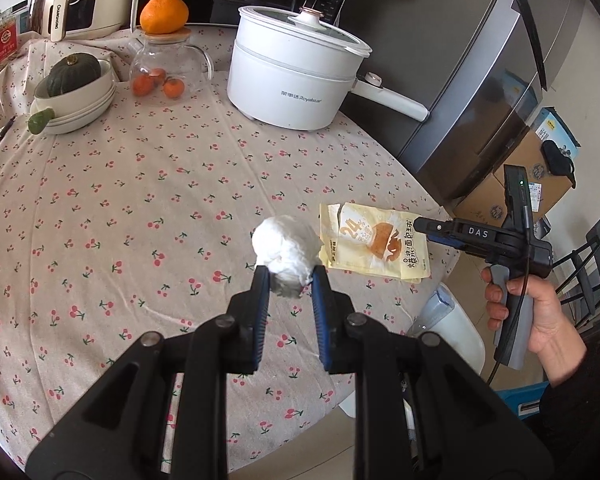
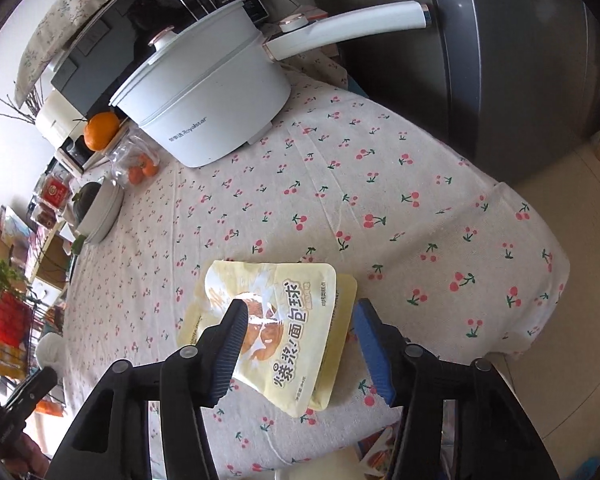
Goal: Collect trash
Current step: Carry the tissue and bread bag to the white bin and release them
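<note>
Gripping, left wrist view: your left gripper [image 1: 287,276] pinches the crumpled white tissue ball [image 1: 286,254] between its blue-padded fingers, tips only, above the cherry-print tablecloth [image 1: 140,200].
Slip risk: most of the ball bulges beyond the fingertips; a jolt could squeeze it out.
Neighbour at 3 o'clock: your right gripper [image 1: 422,225] meets the edge of the pale yellow plastic bread wrapper [image 1: 374,246]; the two tools could collide.
Straddling, right wrist view: your right gripper [image 2: 300,312] stands spread wide, one finger over the wrapper [image 2: 284,328], the other just off its edge.
Wrapper risk: flat, slick film may skate or fold under closing fingers.
At 11 o'clock: white electric pot [image 2: 204,92], well apart.
</note>
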